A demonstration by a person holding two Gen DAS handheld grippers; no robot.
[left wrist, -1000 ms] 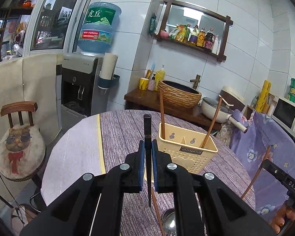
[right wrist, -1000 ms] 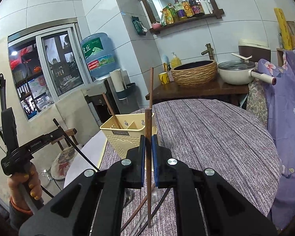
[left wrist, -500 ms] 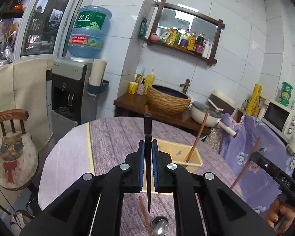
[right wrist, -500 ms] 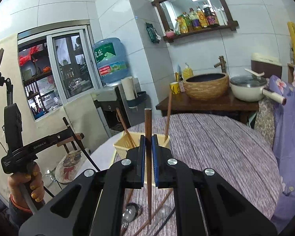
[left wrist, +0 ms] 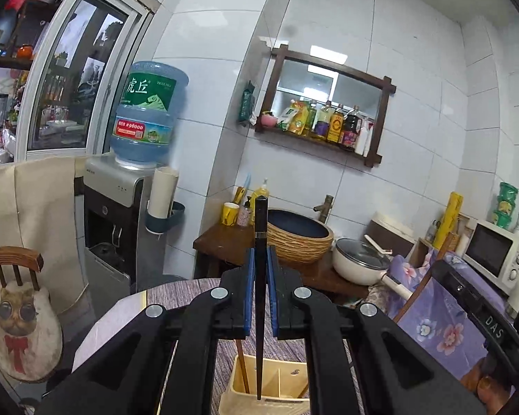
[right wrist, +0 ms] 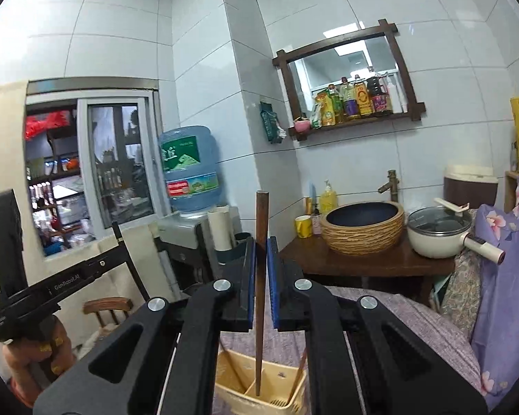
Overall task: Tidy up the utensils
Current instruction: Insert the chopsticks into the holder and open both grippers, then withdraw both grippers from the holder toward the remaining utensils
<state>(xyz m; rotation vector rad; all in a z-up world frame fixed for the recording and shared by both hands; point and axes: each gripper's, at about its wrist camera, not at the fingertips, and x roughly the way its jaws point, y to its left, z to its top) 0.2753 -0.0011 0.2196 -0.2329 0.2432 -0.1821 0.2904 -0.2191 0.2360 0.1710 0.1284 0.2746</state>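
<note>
The left gripper (left wrist: 260, 276) is clamped narrowly on a black chopstick (left wrist: 260, 228), held upright with its lower tip hanging over the cream utensil holder (left wrist: 287, 384) near the bottom of the left wrist view. The right gripper (right wrist: 260, 275) grips a brown wooden chopstick (right wrist: 261, 221) the same way, upright, its tip reaching down into a compartment of the holder. Other brown chopsticks (right wrist: 299, 371) lean inside the holder's compartments. The holder stands on the round table's purple striped cloth (right wrist: 391, 314).
</note>
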